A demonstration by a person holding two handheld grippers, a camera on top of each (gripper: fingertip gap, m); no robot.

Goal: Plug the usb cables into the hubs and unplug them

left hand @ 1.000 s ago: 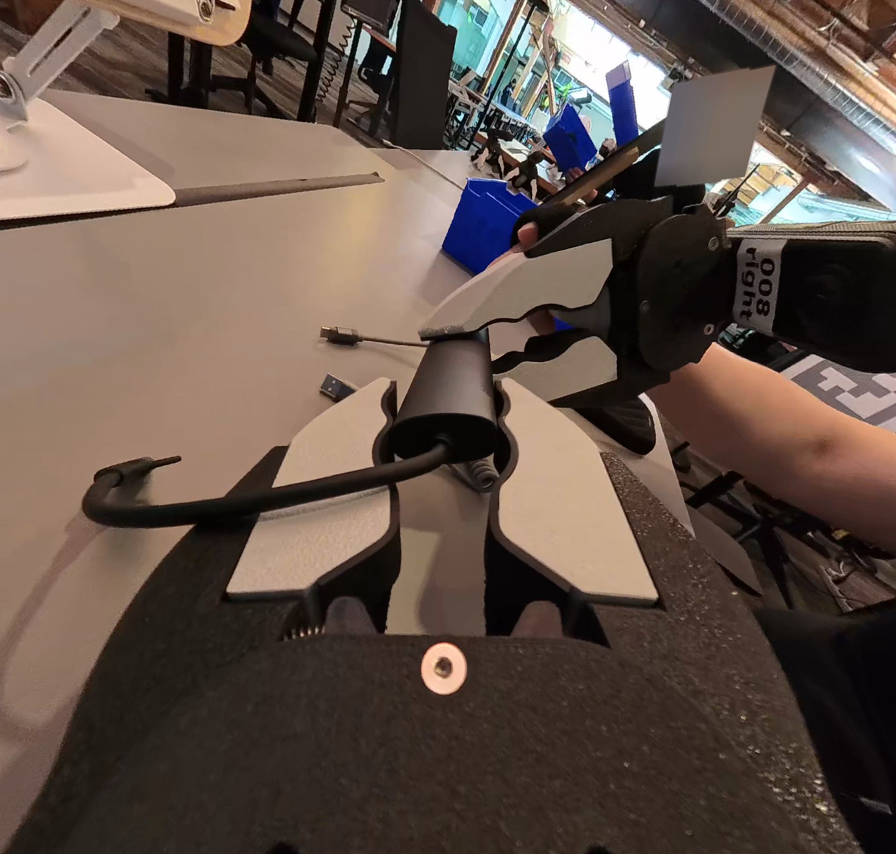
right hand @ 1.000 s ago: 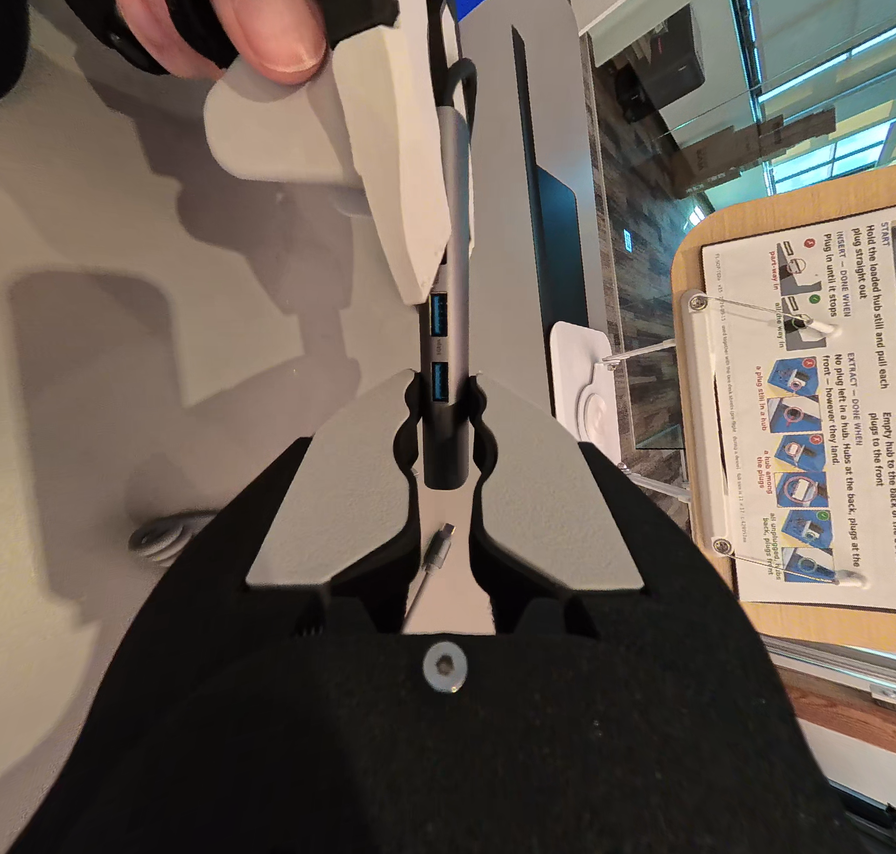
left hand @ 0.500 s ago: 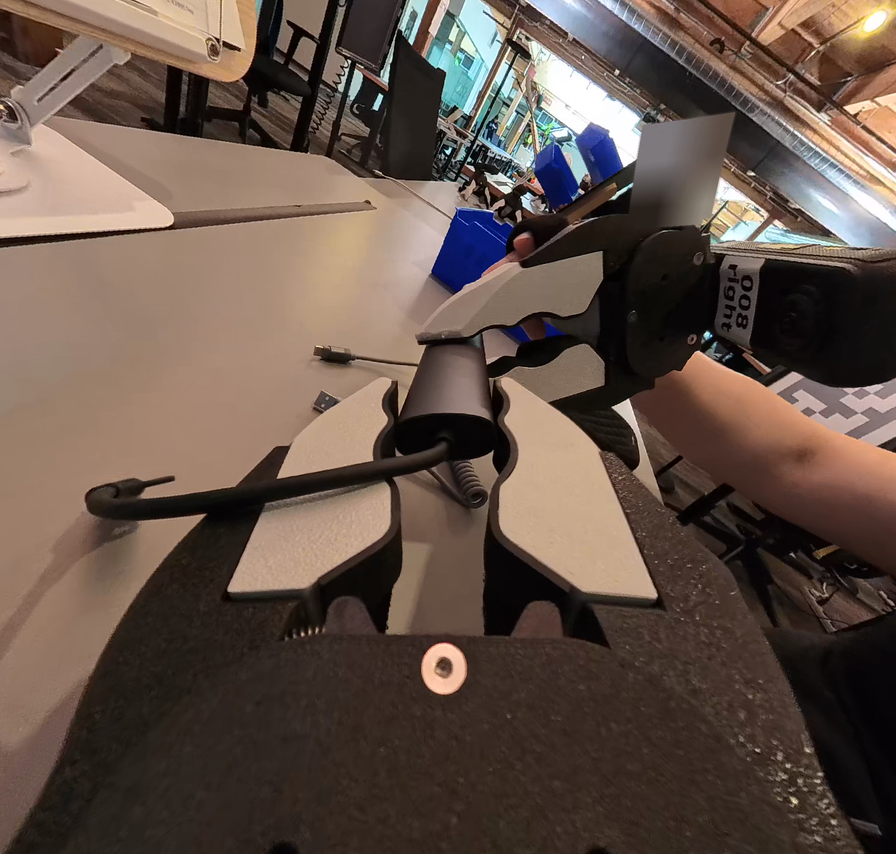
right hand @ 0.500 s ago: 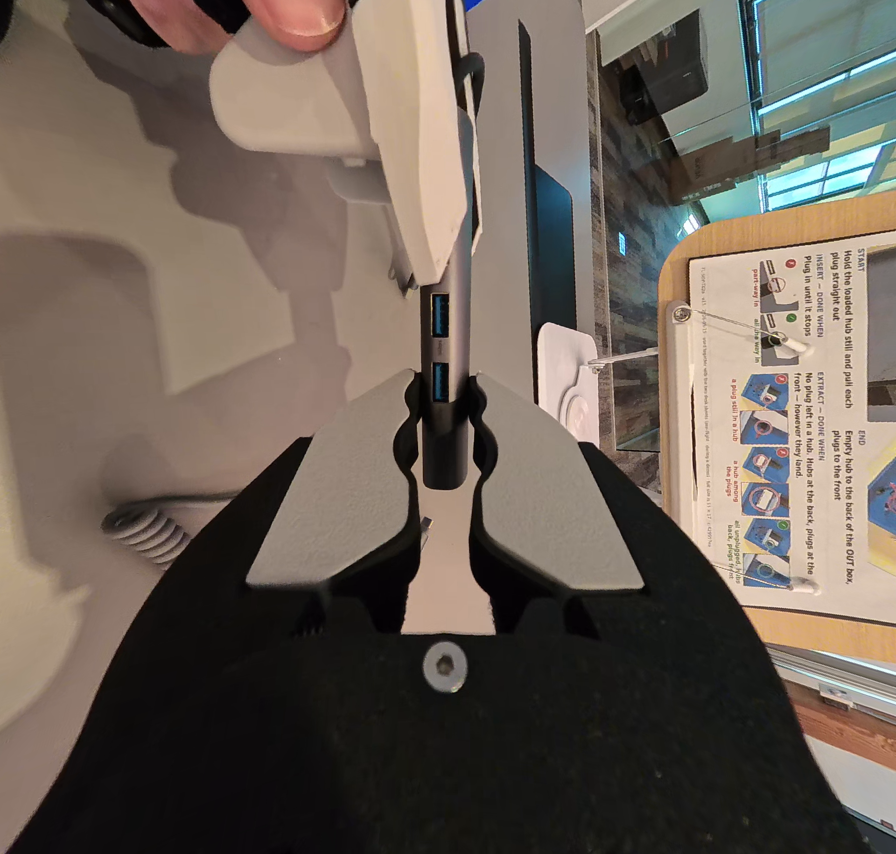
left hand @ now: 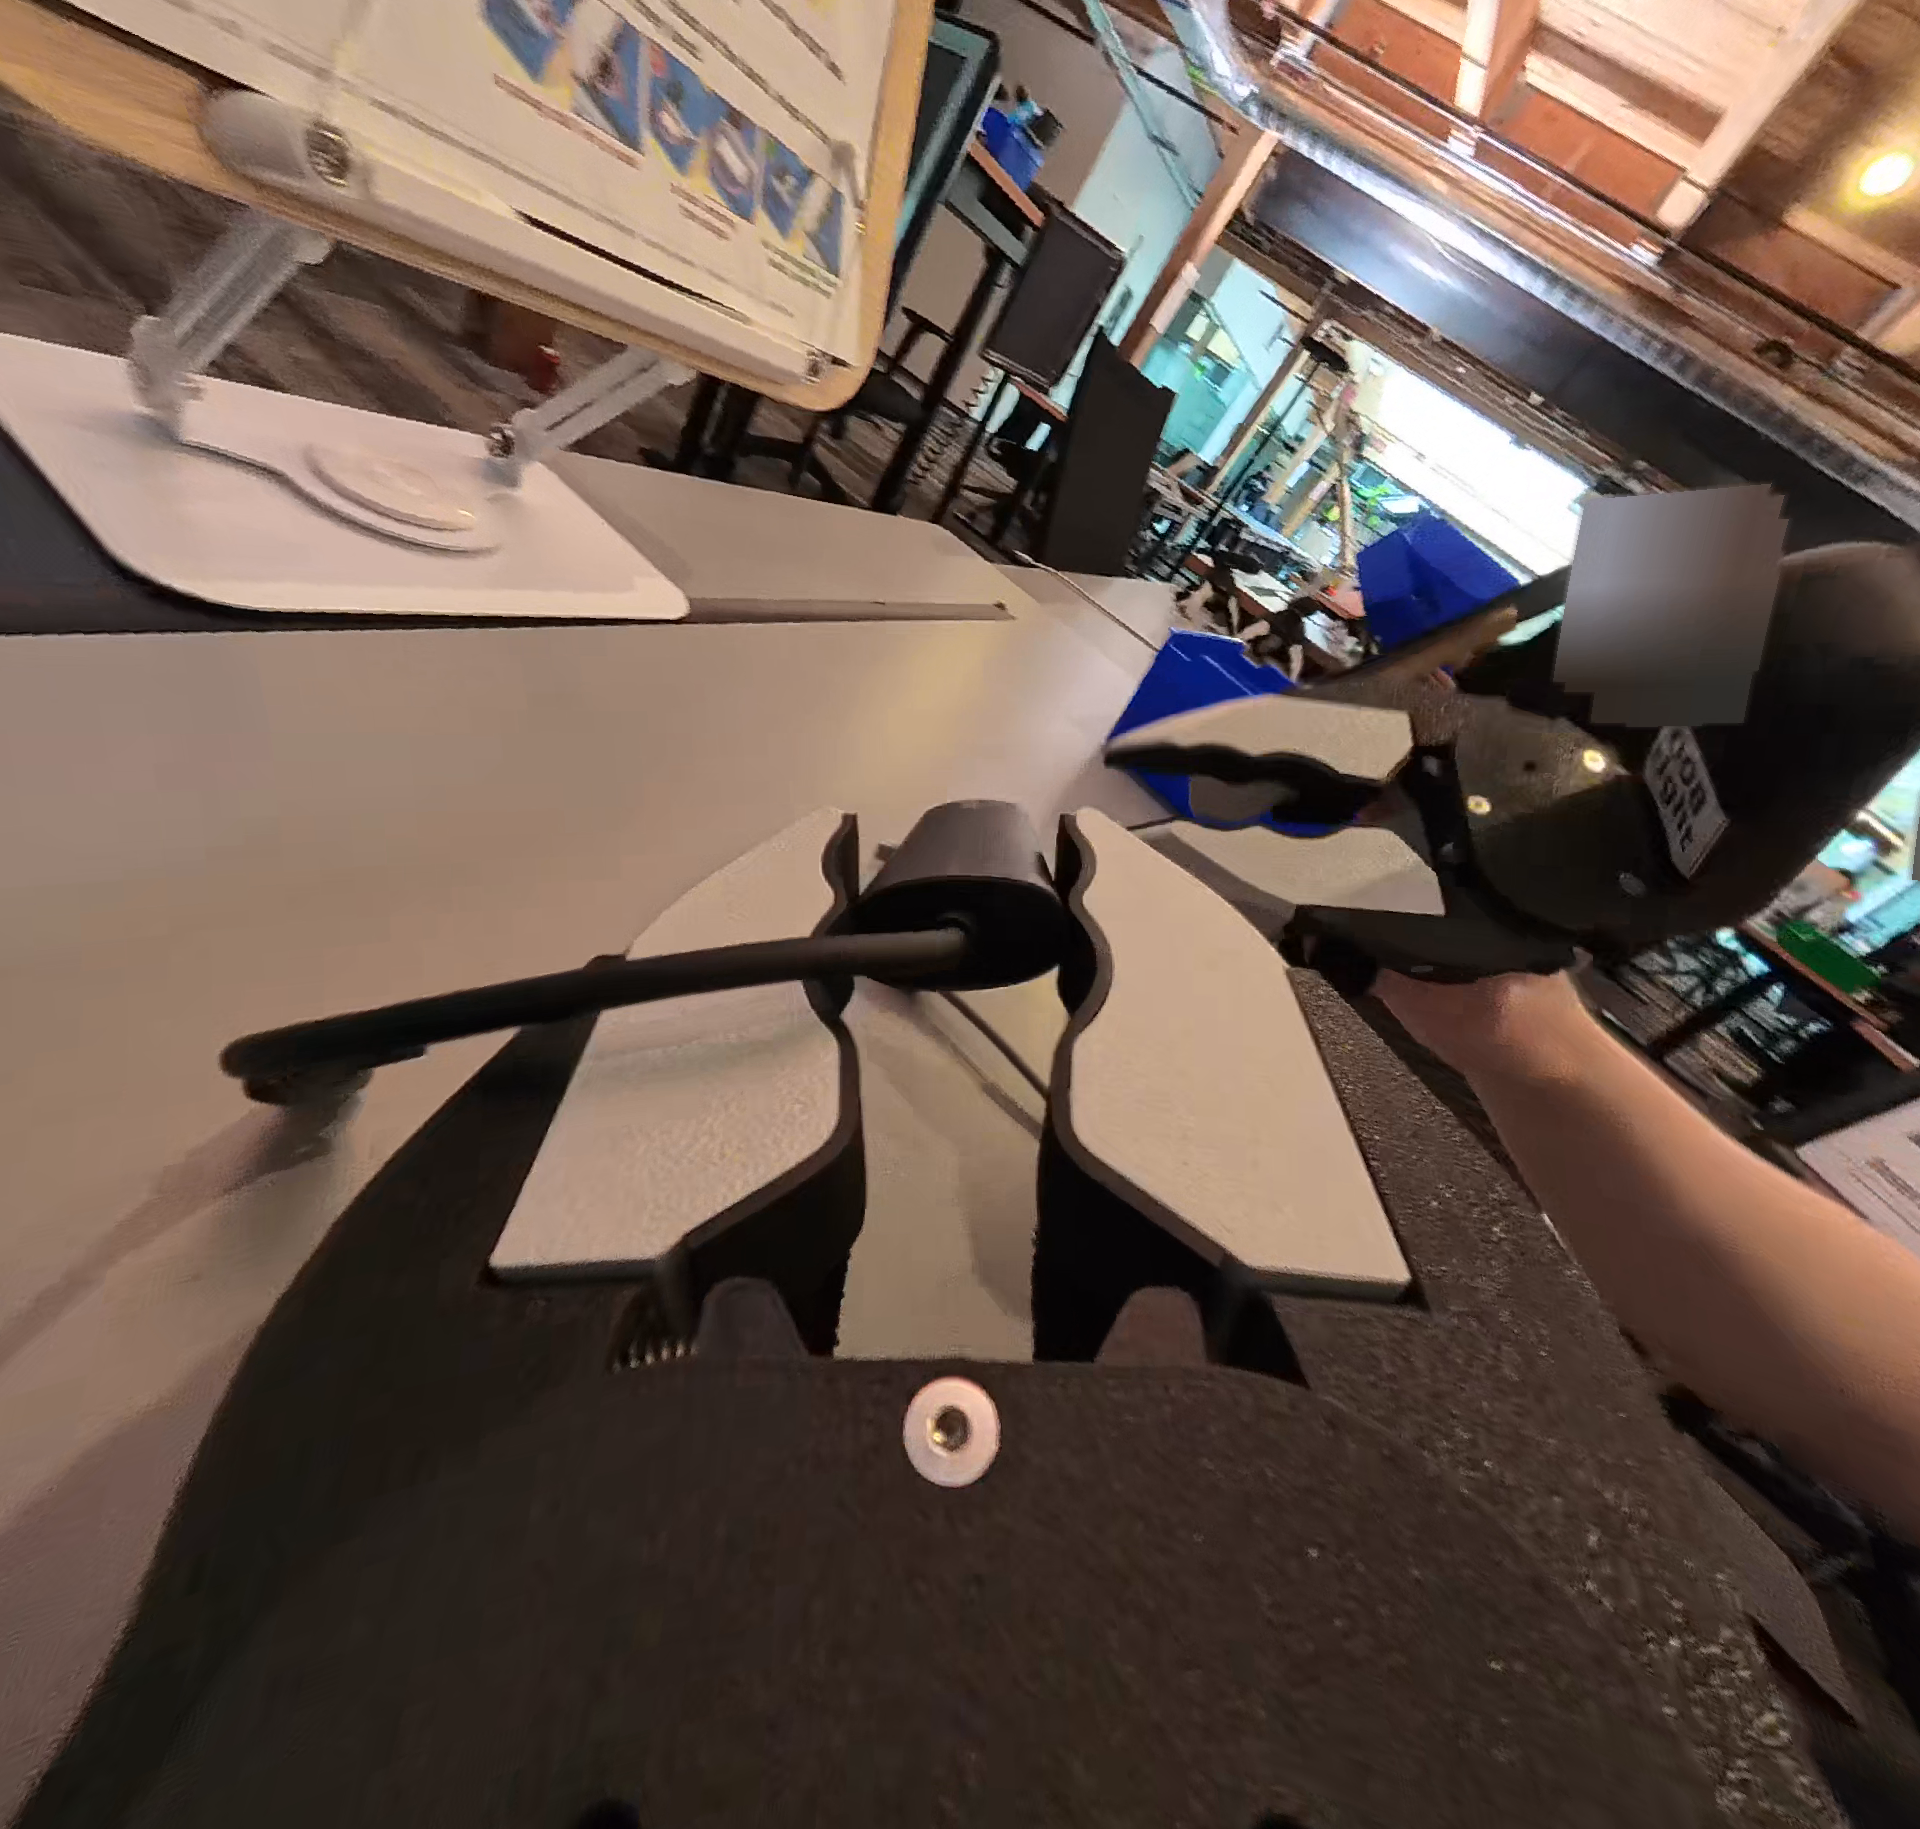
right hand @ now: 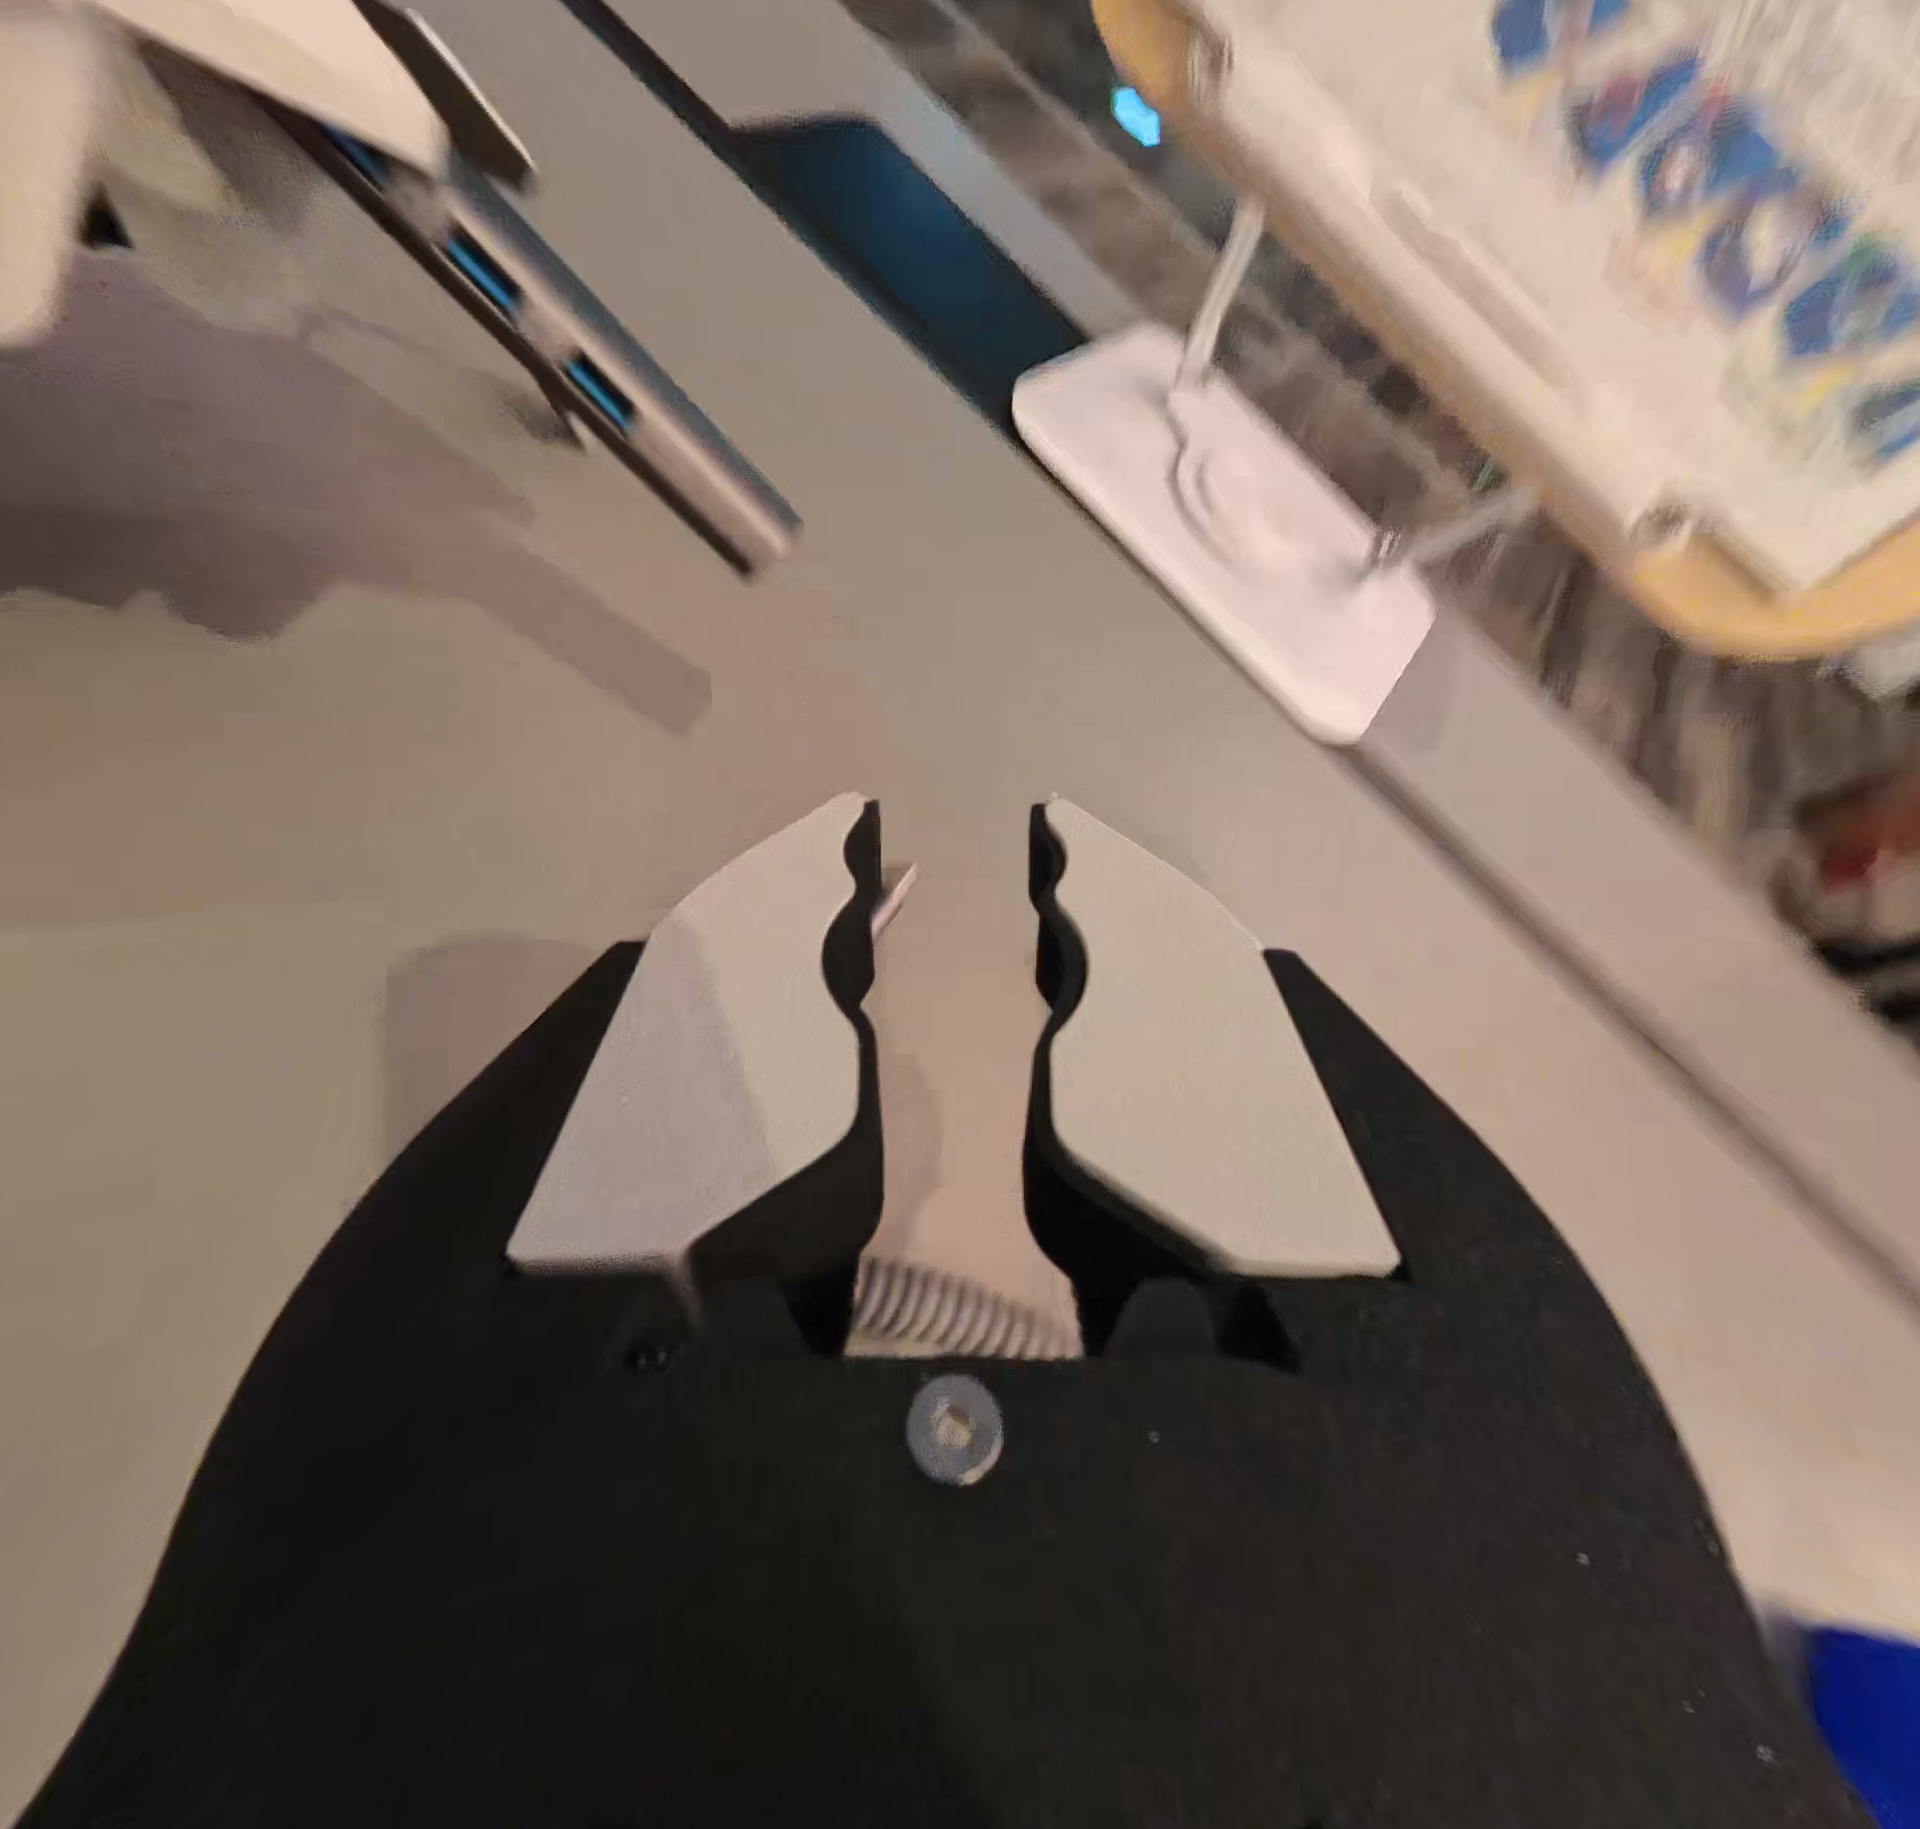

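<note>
USB hub [left hand: 966,875]: clamped in left gripper [left hand: 956,906] jaws, far end hidden. Right gripper [right hand: 954,844]: jaws apart, empty, over blurred desk [right hand: 312,896].

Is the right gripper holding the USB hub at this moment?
No. In the right wrist view the right gripper is open and empty, while the hub sits apart, up and to the left, held by the left gripper.

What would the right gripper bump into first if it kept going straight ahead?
Probably the bare grey table. The right gripper is open and empty; the hub lies off to its left, the white stand base to its right.
</note>
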